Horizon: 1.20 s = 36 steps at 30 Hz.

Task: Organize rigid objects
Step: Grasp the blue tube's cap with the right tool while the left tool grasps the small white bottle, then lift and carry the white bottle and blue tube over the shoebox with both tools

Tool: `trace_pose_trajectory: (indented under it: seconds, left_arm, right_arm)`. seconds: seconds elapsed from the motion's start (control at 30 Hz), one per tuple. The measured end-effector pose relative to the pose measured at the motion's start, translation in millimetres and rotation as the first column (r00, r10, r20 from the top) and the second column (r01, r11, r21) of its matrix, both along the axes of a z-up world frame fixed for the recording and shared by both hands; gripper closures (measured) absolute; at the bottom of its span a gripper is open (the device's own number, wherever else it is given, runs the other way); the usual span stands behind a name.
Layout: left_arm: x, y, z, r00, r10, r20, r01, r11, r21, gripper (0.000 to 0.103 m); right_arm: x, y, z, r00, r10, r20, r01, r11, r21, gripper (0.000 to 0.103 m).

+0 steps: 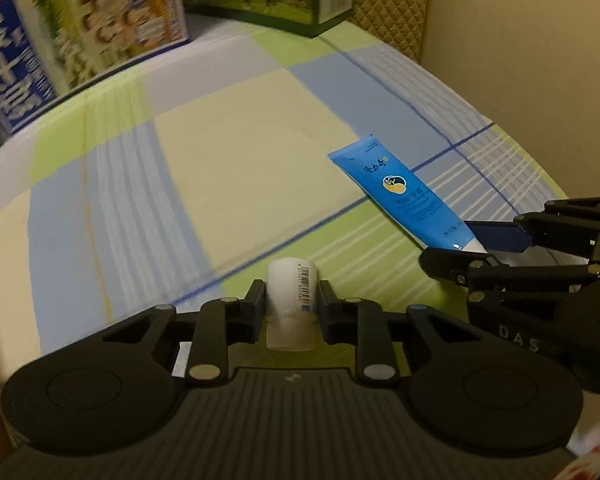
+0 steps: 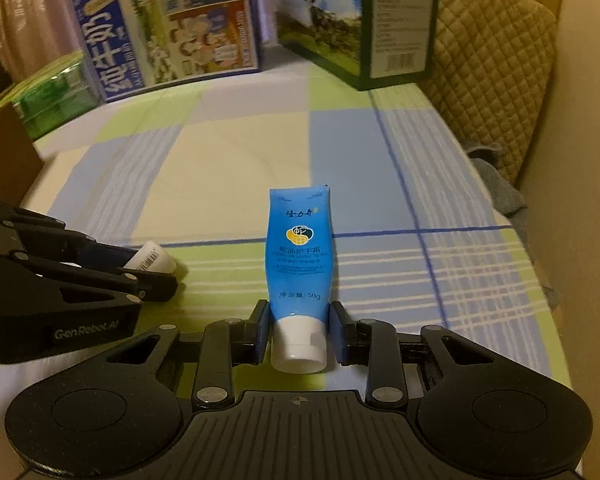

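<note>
A small white tube (image 1: 291, 292) with a barcode lies between the fingers of my left gripper (image 1: 291, 300), which is shut on it just over the checked tablecloth. The same white tube (image 2: 153, 261) shows at the left of the right wrist view, held by my left gripper (image 2: 156, 272). A blue hand-cream tube (image 2: 299, 256) with a white cap points away from my right gripper (image 2: 299, 328), which is shut on it near the cap. In the left wrist view the blue tube (image 1: 404, 196) slants up from my right gripper (image 1: 470, 246) at the right.
A blue and white printed carton (image 2: 168, 28) and a green carton (image 2: 364, 24) stand at the back of the table (image 2: 228, 176). A green plastic box (image 2: 56, 96) sits at the back left. A quilted chair back (image 2: 488, 80) rises beyond the table's right edge.
</note>
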State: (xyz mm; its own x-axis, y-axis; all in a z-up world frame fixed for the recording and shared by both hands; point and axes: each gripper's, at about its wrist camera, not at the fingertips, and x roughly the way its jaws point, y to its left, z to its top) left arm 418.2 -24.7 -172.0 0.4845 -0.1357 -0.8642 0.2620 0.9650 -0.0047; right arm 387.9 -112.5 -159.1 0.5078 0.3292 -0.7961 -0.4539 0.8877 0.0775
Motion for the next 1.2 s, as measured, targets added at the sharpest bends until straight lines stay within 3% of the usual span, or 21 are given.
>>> trace_pose_trajectory:
  seconds: [0.27,0.57,0.77,0.97,1.2]
  left_arm:
    - [-53.1,37.9,5.3,0.993,0.113,-0.037,-0.113,0.993,-0.023,0.08]
    - [-128.3,62.9,10.5,0.974,0.207,-0.088,-0.211,0.977,-0.043,0.08]
    - [-157.4,64.7,11.9,0.965,0.243,-0.1,-0.249,0.967,-0.056,0.08]
    - [-163.9,68.1,12.7,0.954,0.286,-0.094,-0.292,0.954,-0.061,0.08]
    - [-165.4,66.9,12.4,0.947,0.312,-0.079,-0.317,0.947,-0.058,0.08]
  right_arm:
    - [-46.5,8.0,2.0,0.991,0.134,-0.013,-0.134,0.991,0.004,0.075]
    - [-104.4,6.8,2.7,0.952,0.299,-0.062,-0.298,0.954,0.014,0.075]
    - [-114.0,4.2,2.4,0.947,0.311,-0.081,-0.31,0.951,0.026,0.074]
    - [-101.1,12.3,2.7,0.953,0.286,-0.098,-0.282,0.958,0.052,0.064]
    - [-104.4,19.9,0.7,0.95,0.307,-0.053,-0.307,0.952,0.004,0.068]
